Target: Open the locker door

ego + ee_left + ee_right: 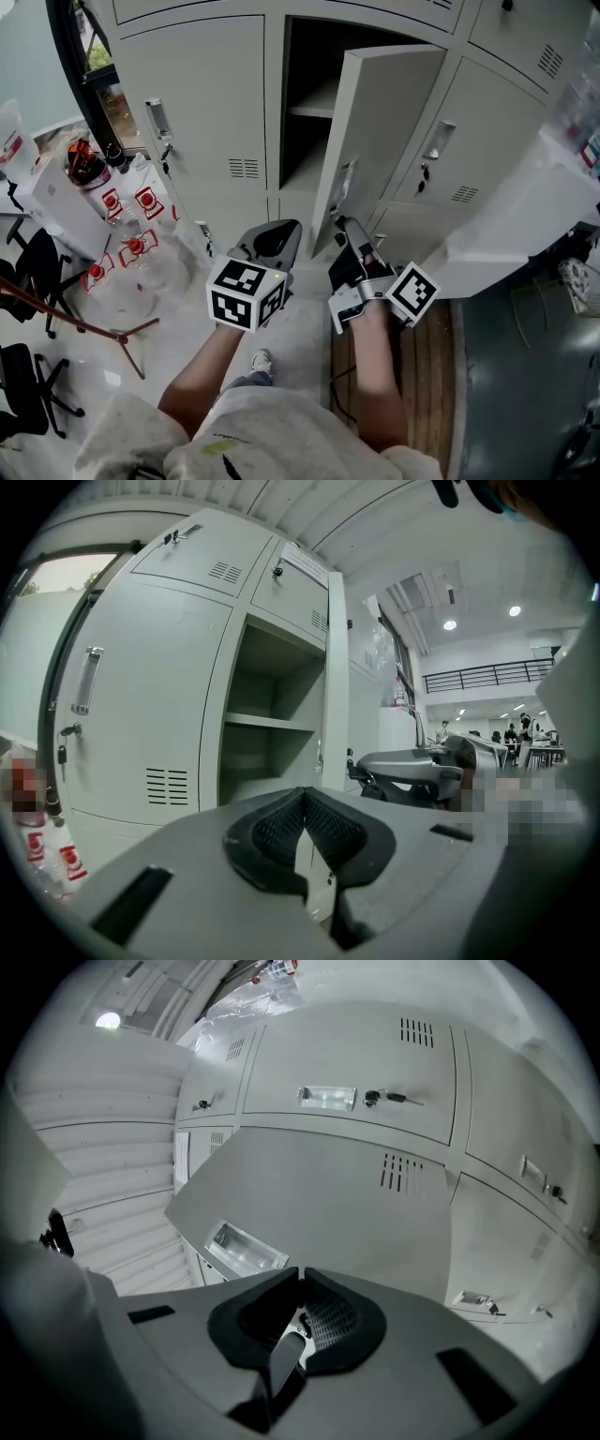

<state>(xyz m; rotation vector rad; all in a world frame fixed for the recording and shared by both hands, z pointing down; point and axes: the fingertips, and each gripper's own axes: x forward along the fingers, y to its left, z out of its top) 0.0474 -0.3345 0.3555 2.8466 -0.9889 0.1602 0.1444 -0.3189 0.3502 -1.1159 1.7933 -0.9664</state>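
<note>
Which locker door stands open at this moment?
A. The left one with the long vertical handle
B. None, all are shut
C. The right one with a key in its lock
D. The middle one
D: the middle door is swung outward, so the dark compartment and its shelf show, while the left door and the right door lie flush and shut.

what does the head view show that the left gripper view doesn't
Only the head view: the person's arms, black chairs, wooden floor. Only the left gripper view: ceiling lights, a balcony railing. Both: the open door, the shelf behind it, red-labelled bottles.
</note>
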